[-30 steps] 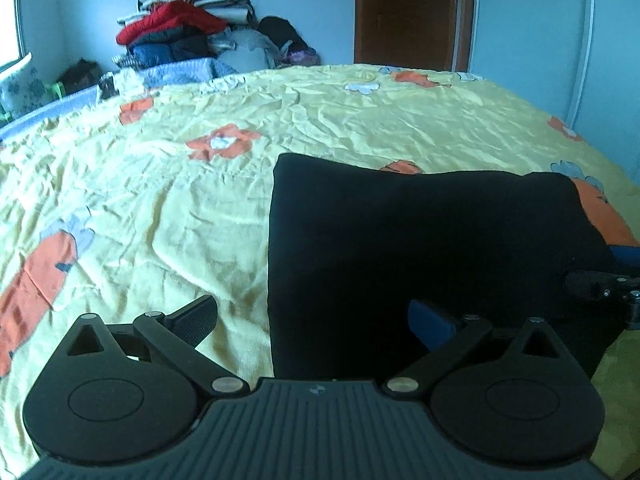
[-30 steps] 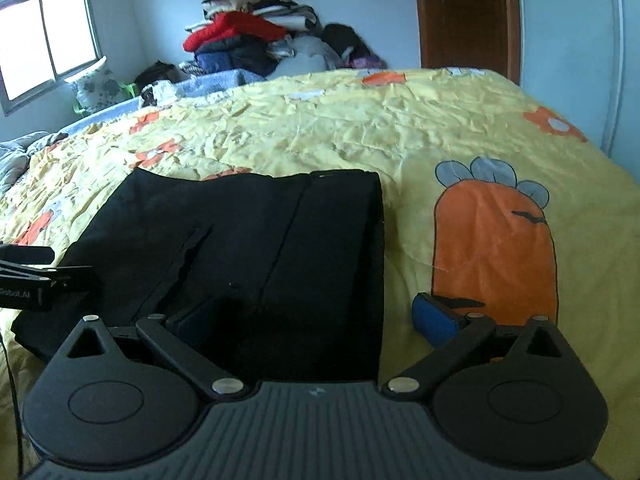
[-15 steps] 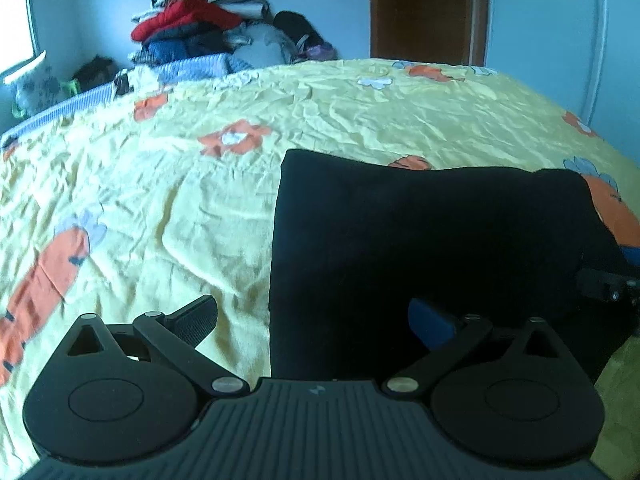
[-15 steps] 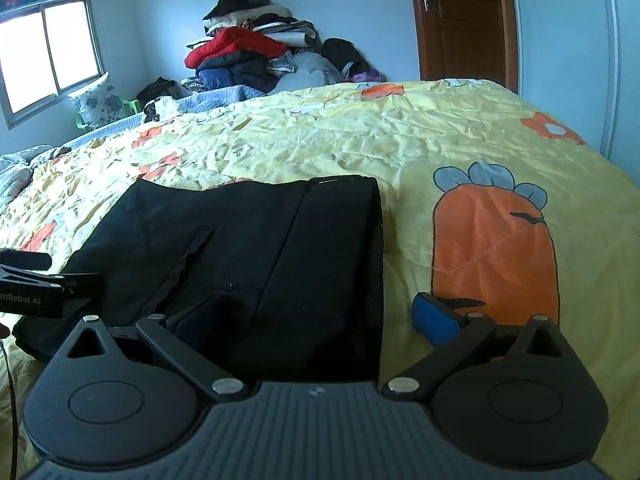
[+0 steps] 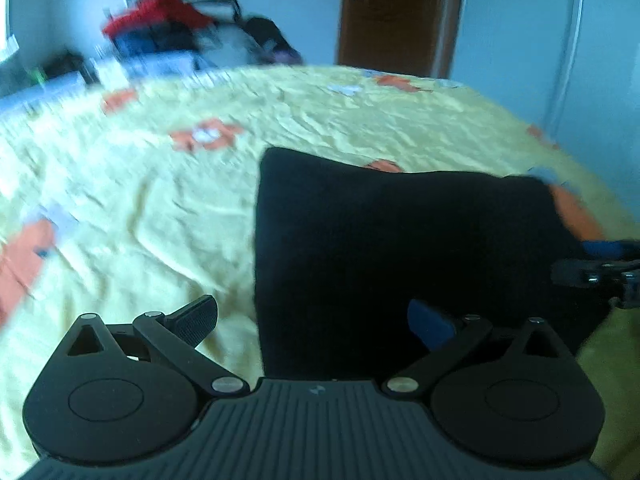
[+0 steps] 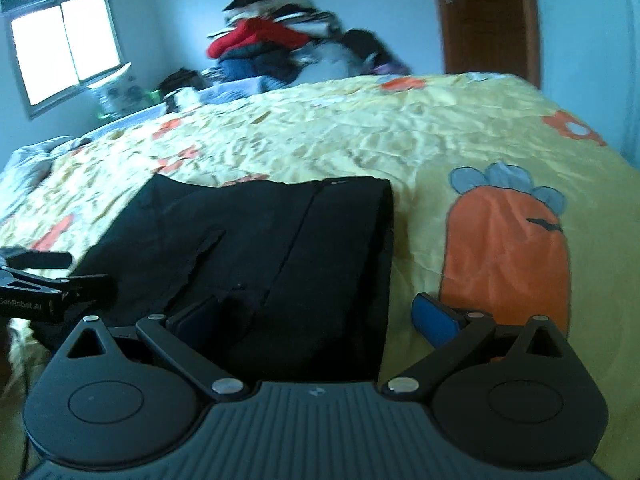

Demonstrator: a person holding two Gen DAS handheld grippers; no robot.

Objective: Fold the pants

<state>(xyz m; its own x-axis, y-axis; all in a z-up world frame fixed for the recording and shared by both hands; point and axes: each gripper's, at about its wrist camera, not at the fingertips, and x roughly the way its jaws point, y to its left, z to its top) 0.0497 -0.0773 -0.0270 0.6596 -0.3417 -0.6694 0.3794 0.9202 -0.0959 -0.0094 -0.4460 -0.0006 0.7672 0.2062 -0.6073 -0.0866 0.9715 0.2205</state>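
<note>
Flat on the bed, black pants (image 6: 256,248) lie folded into a squarish block on the yellow bedspread (image 6: 400,136), near its close edge. Seam line and a slanted pocket flap visible in the right wrist view; the cloth reads as plain black in the left one (image 5: 400,248).

Left gripper (image 5: 312,316): jaws spread wide, nothing between them. It straddles the pants' left edge, black pad over bare bedspread, blue pad over cloth. Cannot tell whether either pad touches.

Right gripper (image 6: 316,316): jaws likewise spread wide, holding nothing. It straddles the pants' right edge, left pad over cloth, blue pad over the bedspread just beside an orange carrot print (image 6: 508,256).

Each gripper shows at the border of the other's view, at opposite sides of the pants.

Beyond the bed: heap of clothes (image 6: 280,48), red garment on top, against the far wall. Brown door (image 6: 488,16) to the right, bright window (image 6: 66,48) to the left. Left wrist view is motion-blurred.
</note>
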